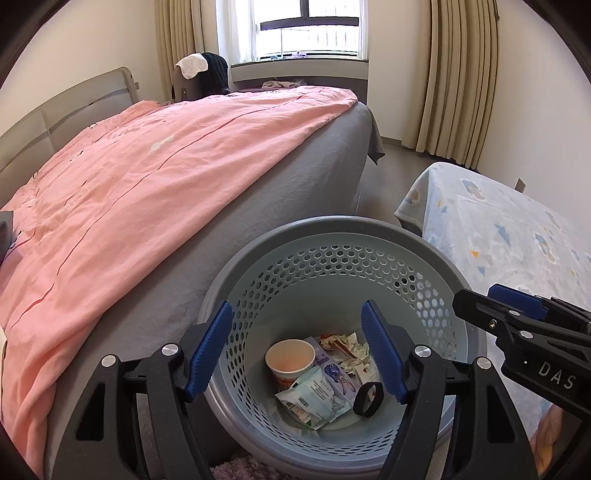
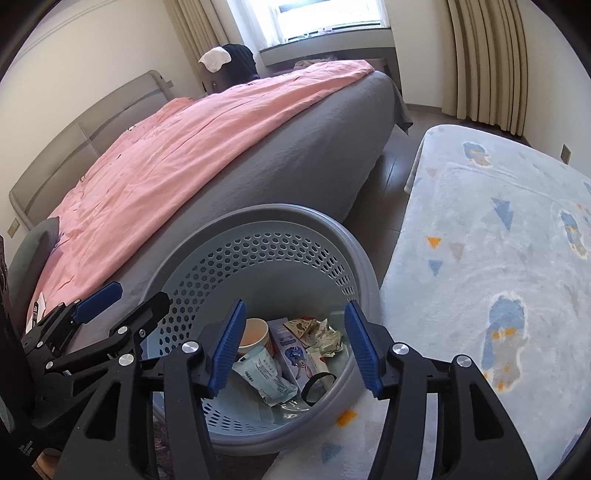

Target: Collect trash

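A grey perforated trash basket [image 1: 325, 229] stands on the floor between the bed and a low covered surface; it also shows in the right wrist view [image 2: 266, 218]. Inside lie a paper cup [image 1: 290, 356], a pale blue packet [image 1: 317, 398], crumpled wrappers [image 1: 351, 347] and a black ring [image 1: 367, 398]. The cup [image 2: 255, 332], packet [image 2: 262, 373] and wrappers [image 2: 325, 338] show in the right wrist view too. My left gripper [image 1: 299, 354] is open and empty above the basket. My right gripper [image 2: 295, 347] is open and empty above it as well, to the left gripper's right [image 1: 517, 325].
A bed with a pink duvet [image 1: 129, 184] and grey sheet [image 1: 295, 192] stands left of the basket. A light blue patterned blanket [image 2: 498, 258] covers a surface on the right. Curtains [image 1: 458, 74] and a window [image 1: 303, 22] are at the back. A pink rug [image 1: 240, 469] lies below.
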Action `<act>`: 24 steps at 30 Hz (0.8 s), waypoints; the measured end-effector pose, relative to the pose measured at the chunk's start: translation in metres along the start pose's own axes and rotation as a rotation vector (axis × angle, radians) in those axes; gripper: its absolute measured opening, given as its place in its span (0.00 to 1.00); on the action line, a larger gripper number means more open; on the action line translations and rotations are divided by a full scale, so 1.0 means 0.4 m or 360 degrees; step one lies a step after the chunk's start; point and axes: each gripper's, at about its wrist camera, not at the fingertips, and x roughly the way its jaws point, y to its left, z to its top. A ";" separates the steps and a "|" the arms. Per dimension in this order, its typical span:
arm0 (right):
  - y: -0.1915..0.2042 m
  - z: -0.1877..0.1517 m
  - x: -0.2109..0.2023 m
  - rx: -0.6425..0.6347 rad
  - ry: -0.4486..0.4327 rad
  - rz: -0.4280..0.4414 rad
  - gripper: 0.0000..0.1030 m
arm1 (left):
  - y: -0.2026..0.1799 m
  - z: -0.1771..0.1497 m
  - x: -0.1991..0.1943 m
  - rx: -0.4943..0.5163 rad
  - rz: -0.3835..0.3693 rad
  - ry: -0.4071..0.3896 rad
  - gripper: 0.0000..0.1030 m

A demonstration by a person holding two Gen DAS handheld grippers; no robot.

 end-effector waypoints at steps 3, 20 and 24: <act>-0.003 0.000 -0.002 0.0001 -0.0011 -0.0010 0.58 | 0.000 0.001 0.001 -0.0005 0.0008 0.0003 0.69; -0.008 -0.003 0.003 0.0002 -0.0018 -0.0056 0.70 | 0.014 0.000 0.000 -0.0039 0.0034 -0.0002 0.73; -0.012 -0.003 0.001 -0.0001 -0.0023 -0.0073 0.71 | 0.019 0.001 0.000 -0.0054 0.0044 -0.0006 0.76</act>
